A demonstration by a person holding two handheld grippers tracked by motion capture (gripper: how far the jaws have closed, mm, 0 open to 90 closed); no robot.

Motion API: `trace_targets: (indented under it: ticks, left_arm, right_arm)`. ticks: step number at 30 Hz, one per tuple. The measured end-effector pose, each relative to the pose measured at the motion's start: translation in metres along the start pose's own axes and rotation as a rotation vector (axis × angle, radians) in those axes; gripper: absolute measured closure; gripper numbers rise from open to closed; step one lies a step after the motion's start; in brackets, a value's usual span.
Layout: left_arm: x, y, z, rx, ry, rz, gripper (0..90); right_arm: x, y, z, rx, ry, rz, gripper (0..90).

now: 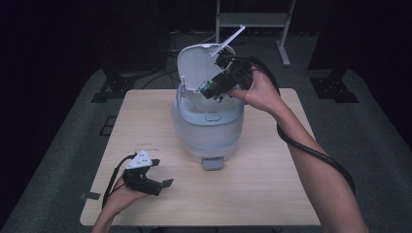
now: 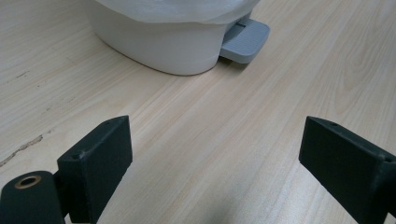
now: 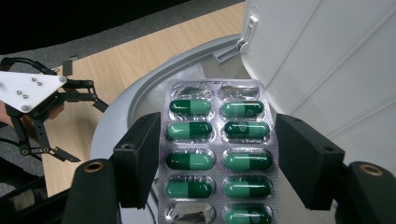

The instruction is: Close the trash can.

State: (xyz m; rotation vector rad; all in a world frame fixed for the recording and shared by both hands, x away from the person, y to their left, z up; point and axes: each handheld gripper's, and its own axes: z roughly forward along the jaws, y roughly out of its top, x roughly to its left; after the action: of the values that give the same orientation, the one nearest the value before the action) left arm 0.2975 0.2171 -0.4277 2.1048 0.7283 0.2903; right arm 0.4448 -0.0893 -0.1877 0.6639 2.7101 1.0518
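Right gripper clamps blister pack by both edges; pack above open bin.

A square table with a pale wood-grain top is set in the middle of a dim room. Grey carpet is laid around it, lit near the table and lost in shadow farther out. The back of the room is closed off by black curtains. A light metal stand is placed behind the table, its foot resting on the carpet. Dark stand bases are seen left and right, with cables trailed between them. A scratch is noted in the tabletop
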Motion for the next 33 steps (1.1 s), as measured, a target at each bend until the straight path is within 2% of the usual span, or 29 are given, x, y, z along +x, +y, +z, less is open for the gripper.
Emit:
trace_targets:
  ticks: [16,19,26,33]
  left_arm:
    - [0.002,-0.001,0.0,0.001,-0.001,-0.01,8.8]
    - [0.003,-0.001,0.0,-0.002,-0.003,-0.013,8.8]
    - [0.004,-0.002,0.0,-0.001,-0.002,-0.018,8.8]
    - [0.006,-0.001,0.0,-0.003,0.001,-0.02,8.7]
  right_arm:
    - [-0.005,0.004,0.013,0.005,0.008,0.006,32.4]
    - [-0.008,0.004,0.015,0.002,0.016,0.006,30.1]
    - [-0.012,-0.001,0.014,-0.011,0.016,0.021,29.5]
    - [-0.016,-0.006,0.006,-0.023,0.01,0.026,38.1]
